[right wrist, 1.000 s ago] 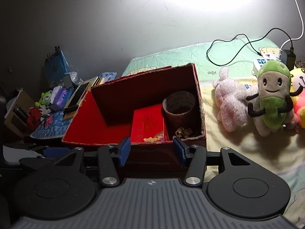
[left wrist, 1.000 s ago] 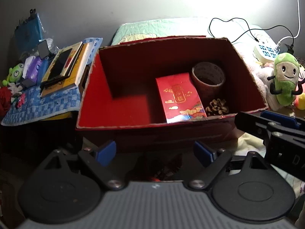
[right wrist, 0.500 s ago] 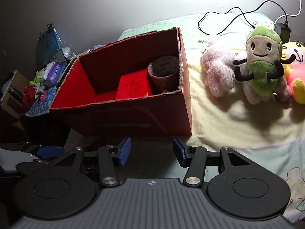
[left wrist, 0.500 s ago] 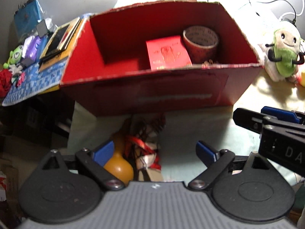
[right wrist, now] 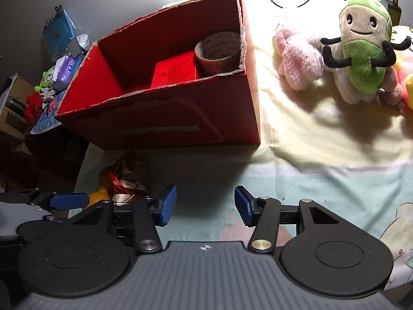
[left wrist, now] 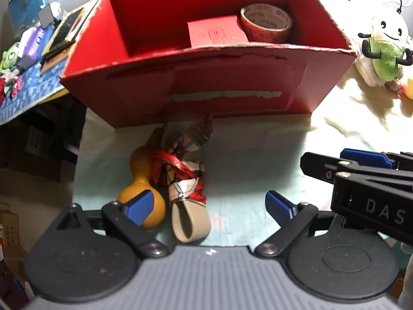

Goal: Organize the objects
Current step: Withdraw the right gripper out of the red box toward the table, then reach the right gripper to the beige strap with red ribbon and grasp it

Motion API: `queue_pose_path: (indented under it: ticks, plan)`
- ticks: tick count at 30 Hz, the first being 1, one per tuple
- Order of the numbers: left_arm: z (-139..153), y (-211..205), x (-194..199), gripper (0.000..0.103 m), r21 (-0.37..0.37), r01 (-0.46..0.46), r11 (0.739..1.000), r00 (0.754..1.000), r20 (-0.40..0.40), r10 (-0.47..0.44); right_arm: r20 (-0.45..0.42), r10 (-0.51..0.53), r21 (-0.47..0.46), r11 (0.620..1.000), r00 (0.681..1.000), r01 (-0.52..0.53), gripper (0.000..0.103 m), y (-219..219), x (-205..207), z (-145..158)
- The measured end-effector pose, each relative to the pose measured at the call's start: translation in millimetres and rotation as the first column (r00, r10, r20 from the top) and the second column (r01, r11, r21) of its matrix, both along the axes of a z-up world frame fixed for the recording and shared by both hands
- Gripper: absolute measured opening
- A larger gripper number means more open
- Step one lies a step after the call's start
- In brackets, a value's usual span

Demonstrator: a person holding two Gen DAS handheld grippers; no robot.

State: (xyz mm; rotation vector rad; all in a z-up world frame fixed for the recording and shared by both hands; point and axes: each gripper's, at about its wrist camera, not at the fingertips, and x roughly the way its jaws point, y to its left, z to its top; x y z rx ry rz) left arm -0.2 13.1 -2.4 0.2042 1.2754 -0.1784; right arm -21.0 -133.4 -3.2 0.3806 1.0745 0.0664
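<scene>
Pink plush [right wrist: 296, 59], right view only

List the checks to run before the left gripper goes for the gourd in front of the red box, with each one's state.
1. Left gripper open: ok, jaws spread, nothing between them.
2. Orange gourd in reach: ok, it lies just ahead, near the left finger.
3. Gourd free to lift: not ok, the red ribbon bundle lies against it; tied on or not, cannot tell.
4. Red box has room: ok, its left part is bare; the red packet and tape roll sit to the right.
5. Right gripper clear: ok, open, off to the side.
</scene>
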Motion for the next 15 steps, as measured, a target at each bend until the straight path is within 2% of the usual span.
queue_pose_path:
  ticks: [15]
  plan:
    - [-16.0,1.5,21.5,0.095,-0.023,0.031,0.999,0.999,-0.039,-0.031,-0.035,-0.012,0.043,0.999,0.999,0.014,0.055,0.5,19.1,-11.9]
